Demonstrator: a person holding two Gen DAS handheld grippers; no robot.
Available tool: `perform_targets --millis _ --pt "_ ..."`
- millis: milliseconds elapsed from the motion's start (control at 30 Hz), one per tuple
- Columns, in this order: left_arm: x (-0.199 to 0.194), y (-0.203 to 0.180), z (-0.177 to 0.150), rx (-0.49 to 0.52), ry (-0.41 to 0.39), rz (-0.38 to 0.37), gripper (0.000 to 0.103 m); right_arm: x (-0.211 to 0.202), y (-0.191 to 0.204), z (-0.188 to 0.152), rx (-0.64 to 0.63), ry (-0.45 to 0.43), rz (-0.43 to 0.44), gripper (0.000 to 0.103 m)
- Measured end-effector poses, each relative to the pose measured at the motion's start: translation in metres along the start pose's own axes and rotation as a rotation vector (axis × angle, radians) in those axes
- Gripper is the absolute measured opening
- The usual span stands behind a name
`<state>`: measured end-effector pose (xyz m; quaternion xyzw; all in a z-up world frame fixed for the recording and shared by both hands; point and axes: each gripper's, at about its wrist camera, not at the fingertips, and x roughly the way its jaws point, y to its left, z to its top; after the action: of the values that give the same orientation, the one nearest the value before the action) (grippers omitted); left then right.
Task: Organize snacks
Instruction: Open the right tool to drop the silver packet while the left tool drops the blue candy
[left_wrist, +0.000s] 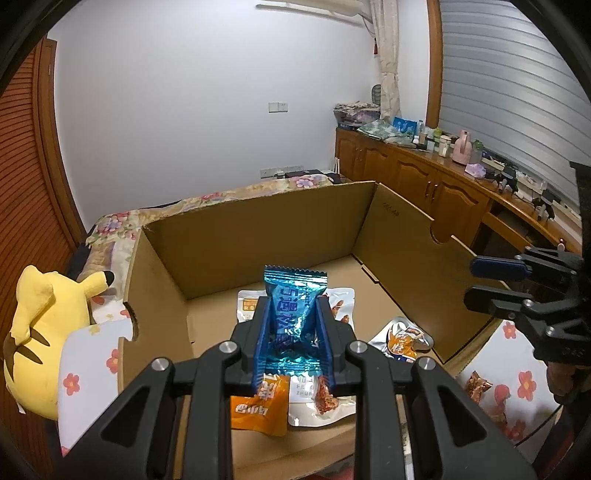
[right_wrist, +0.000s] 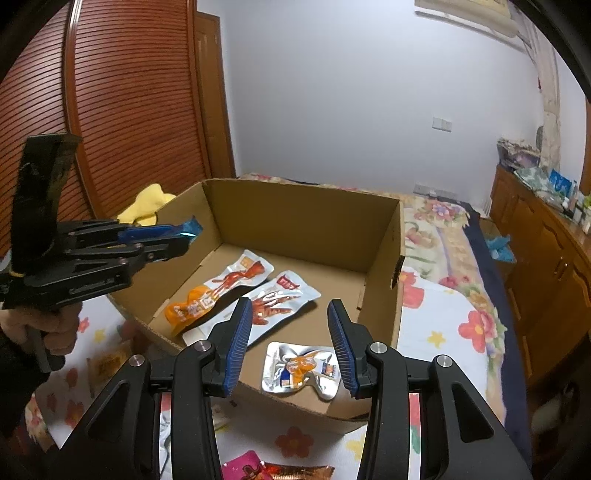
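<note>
My left gripper (left_wrist: 293, 306) is shut on a blue foil snack packet (left_wrist: 295, 280) and holds it upright over the open cardboard box (left_wrist: 258, 229). The right wrist view shows that gripper (right_wrist: 186, 238) at the box's left wall, with the blue packet (right_wrist: 192, 226) sticking out of its tips. My right gripper (right_wrist: 290, 302) stands open above the box's near corner, nothing between its pads. A silver packet (right_wrist: 299, 365) lies on the box floor below it. An orange packet (right_wrist: 192, 302) and white packets (right_wrist: 280, 295) lie flat further left in the box.
A yellow plush toy (left_wrist: 48, 325) sits left of the box on the floral bedspread (right_wrist: 436, 332). Loose snacks lie outside the box, one to its right (left_wrist: 476, 387) and others near its front wall (right_wrist: 258, 469). A wooden cabinet (left_wrist: 424, 177) lines the right wall.
</note>
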<state>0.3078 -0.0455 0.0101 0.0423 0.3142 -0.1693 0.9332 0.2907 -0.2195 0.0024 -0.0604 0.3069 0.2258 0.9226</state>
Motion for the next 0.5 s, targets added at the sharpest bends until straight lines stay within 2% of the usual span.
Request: perform_targets --millis 100,233,500 --pt "0.000 -0.001 0.001 0.004 0.004 0.004 0.024 -0.002 0.000 -0.001 0.000 -0.002 0.002 0.043" --pt "-0.006 -0.002 0.001 -0.001 -0.003 -0.001 0.033 -0.006 -0.002 -0.003 0.009 -0.003 -0.001 0.045" --pt "-0.043 -0.010 -0.015 0.011 -0.028 -0.018 0.039 -0.035 -0.001 -0.017 0.032 -0.016 -0.011 0.050"
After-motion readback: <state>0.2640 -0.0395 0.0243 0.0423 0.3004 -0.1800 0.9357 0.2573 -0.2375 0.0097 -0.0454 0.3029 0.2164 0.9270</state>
